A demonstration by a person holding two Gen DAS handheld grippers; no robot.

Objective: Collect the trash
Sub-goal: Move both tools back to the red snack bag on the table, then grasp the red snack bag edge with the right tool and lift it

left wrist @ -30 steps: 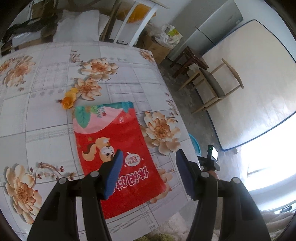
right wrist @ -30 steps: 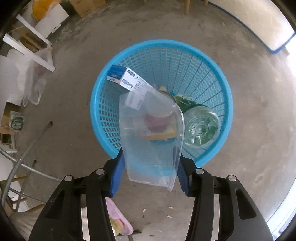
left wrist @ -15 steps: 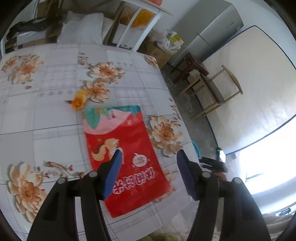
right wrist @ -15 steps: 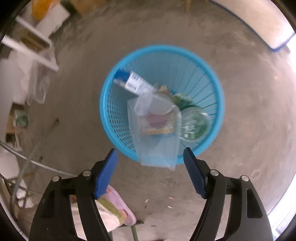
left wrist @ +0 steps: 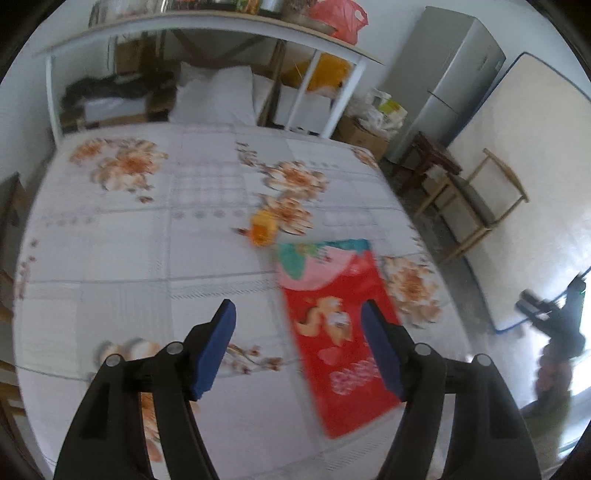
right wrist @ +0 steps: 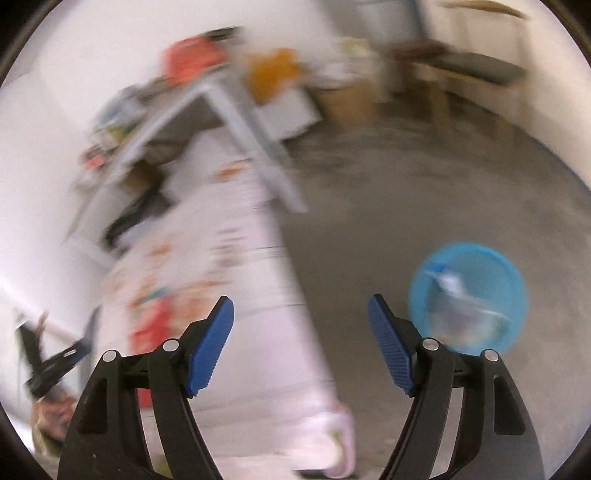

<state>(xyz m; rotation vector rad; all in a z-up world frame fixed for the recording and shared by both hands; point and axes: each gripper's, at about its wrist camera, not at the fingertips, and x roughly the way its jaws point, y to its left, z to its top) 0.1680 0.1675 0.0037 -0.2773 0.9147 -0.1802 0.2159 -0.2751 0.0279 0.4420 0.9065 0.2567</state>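
Tablecloth first: the big table [left wrist: 155,258] under its white cloth with orange flowers fills the left wrist view, with a white shelf unit [left wrist: 207,26] behind it and a grey fridge [left wrist: 443,77] off to the right. On the right wrist view the same table [right wrist: 236,266] streaks past in heavy blur, bare concrete floor [right wrist: 388,206] beside it.

Down on that floor sits the blue mesh basket [right wrist: 469,295], right of the table, and inside it lies the clear plastic container [right wrist: 465,314], with a small blue-and-white box [right wrist: 443,277] at the rim; details are smeared.

Back on the table, the red snack bag [left wrist: 336,332] lies flat near the right edge, its teal-and-pink end pointing away. Just beyond its far corner rests a small orange scrap [left wrist: 262,229], close to the bag; whether they touch I cannot tell.

Now the claws. The left gripper [left wrist: 297,350] hangs above the table, its jaws just opened wider, spread well apart, nothing between the blue pads; the bag shows past the right finger. The right gripper [right wrist: 301,345] is up in the air, jaws also wide after opening, empty, with the basket off to its right.
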